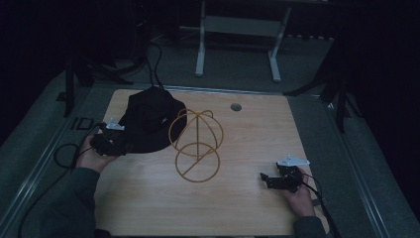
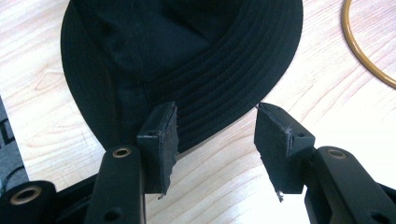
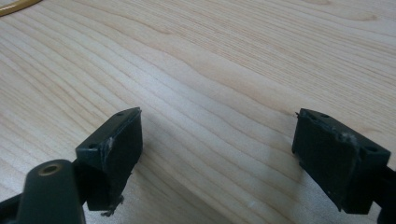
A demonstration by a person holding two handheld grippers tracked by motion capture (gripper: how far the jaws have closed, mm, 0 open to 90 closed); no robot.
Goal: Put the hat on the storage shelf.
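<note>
The left gripper [image 2: 215, 140], jaws spread wide and holding nothing, points at the brim of the black bucket hat [image 2: 187, 60], which lies flat just ahead beside the gold wire stand [image 1: 195, 146]. The right gripper [image 1: 270, 179], also open, rests well apart.

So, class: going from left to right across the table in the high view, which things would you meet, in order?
Left gripper → black hat → gold wire stand → round hole in the table → right gripper.

Dim room: grey floor [image 1: 237, 64], white desk frame [image 1: 237, 25] beyond the wooden table [image 1: 257, 124].
</note>
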